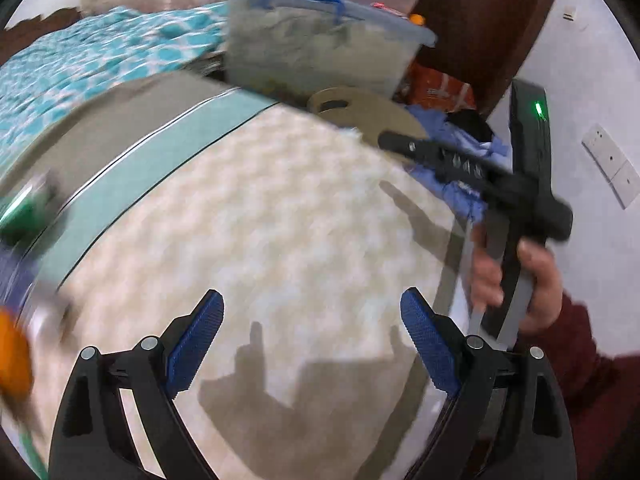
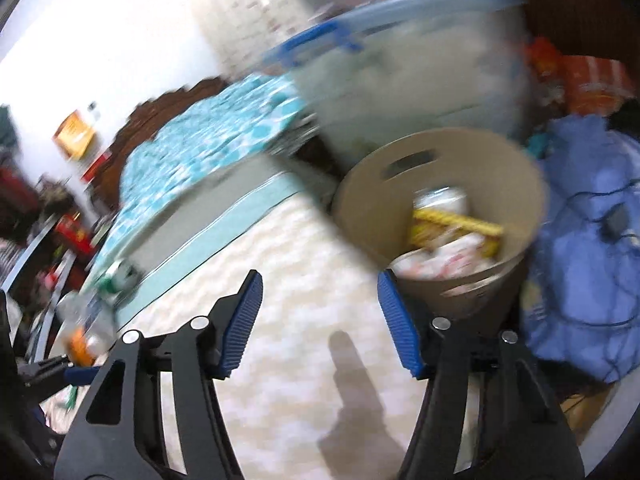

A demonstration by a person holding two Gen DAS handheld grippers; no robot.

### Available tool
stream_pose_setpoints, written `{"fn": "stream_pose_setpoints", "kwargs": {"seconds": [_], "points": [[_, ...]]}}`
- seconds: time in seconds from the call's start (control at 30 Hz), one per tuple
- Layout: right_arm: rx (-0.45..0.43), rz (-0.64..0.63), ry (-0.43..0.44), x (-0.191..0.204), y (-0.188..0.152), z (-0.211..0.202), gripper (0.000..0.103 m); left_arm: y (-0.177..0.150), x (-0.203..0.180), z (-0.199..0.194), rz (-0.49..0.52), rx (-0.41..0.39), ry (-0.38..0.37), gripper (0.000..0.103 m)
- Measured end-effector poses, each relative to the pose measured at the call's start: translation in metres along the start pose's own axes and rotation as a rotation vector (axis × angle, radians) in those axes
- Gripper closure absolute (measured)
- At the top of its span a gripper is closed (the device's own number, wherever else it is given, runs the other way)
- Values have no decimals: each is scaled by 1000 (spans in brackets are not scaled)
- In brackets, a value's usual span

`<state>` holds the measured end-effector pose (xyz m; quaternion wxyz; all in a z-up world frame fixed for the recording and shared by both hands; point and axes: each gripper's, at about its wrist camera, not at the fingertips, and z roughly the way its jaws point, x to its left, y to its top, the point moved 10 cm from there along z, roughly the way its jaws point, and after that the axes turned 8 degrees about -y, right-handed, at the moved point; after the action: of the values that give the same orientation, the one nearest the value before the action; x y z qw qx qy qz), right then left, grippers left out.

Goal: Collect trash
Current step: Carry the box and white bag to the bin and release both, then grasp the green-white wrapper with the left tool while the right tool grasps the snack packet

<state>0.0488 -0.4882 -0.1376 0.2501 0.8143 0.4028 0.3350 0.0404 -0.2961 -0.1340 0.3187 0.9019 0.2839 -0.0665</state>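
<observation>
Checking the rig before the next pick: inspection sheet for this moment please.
Surface: cream textured mat, teal border strip along one edge; bare under both grippers.
Job's things: tan bin at the mat's far corner, holding wrappers; green can on the strip, blurred.
Clutter: blue cloth pile beside the bin; lidded storage tub behind it; orange packets.
Grippers: left gripper open, empty; right gripper open, empty.
Cables: thin black cable across the blue cloth.
Surroundings: bed with teal patterned cover, wall socket; both views motion-blurred.
</observation>
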Motion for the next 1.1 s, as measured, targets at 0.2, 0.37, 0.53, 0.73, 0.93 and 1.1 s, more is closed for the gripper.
{"fn": "stream_pose_setpoints", "kwargs": {"seconds": [0.2,0.37,0.53,0.73,0.93,1.1], "points": [[120,-156,215,124,-45,6,52,-71,78,-78,-220,-95,129,18],[261,-288,369,224,-98,11,53,-127,146,-145,-452,-216,201,25],[374,-421,470,317,-147,14,51,-177,194,-192,-667,-334,165,26],[447,-581,479,386,-196,29,67,-197,221,-201,-797,-417,48,26],[376,-696,398,412,-215,40,75,-183,234,-195,-814,-475,-16,26],[386,-711,443,425,-228,36,76,-171,251,-189,-820,-501,-35,36]]}}
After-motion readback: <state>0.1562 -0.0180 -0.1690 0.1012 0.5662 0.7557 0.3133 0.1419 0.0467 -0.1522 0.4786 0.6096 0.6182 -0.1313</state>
